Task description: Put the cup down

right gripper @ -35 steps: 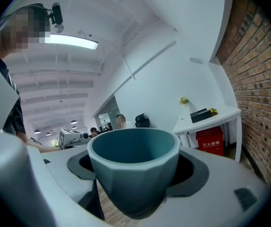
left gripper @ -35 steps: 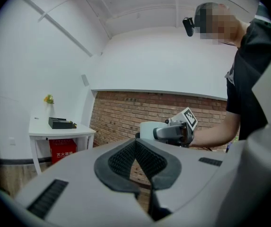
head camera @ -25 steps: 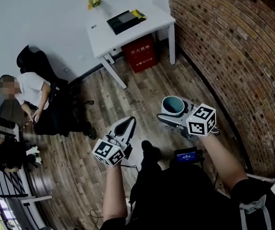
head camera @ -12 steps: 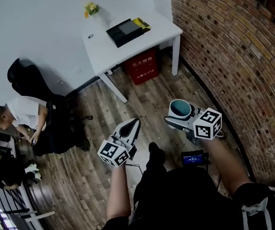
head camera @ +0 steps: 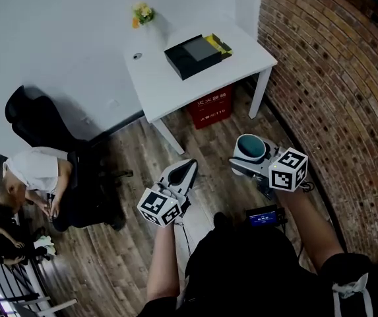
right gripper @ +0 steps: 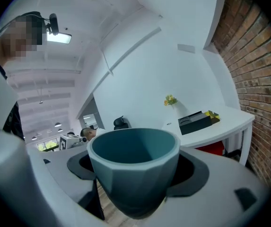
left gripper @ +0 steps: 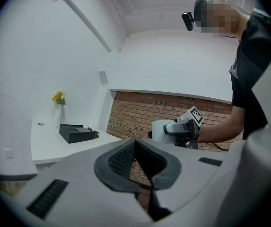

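A teal cup stands upright between the jaws of my right gripper, which is shut on it and carries it above the wooden floor. The cup is empty inside. My left gripper is shut with nothing in it, its padded tips meeting. It hangs to the left of the cup, about level with it. The white table lies ahead of both grippers, some way off. From the left gripper view the right gripper with the cup shows against the brick wall.
On the table sit a black box, a small vase of flowers and a small dark disc. A red box is under it. A brick wall runs along the right. A seated person and a black chair are at left.
Both grippers have come closer to the white table, which now sits lower and larger in the head view. The cup stays in the right gripper. The seated person has slid down the left side.
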